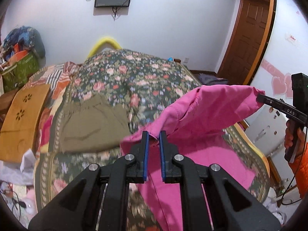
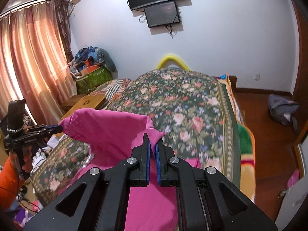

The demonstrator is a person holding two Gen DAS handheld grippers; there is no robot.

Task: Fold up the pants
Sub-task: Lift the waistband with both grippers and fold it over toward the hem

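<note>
- Pink pants (image 1: 202,119): one end lifted above the near edge of the bed (image 1: 134,80), pinched at two corners; the rest hanging down and lying on the floral blanket.
- Left tool (image 1: 154,134): clenched on a small tuck of cloth at one corner. Thin bite, likely to slip if pulled taut.
- Right tool (image 2: 153,142): clamped on the other corner; same risk.
- Uneven pull between the two: skewed fold, edges misaligned.
- Olive garment (image 1: 92,123) lying nearby on the bed: possible snag or overlap on laying down.
</note>
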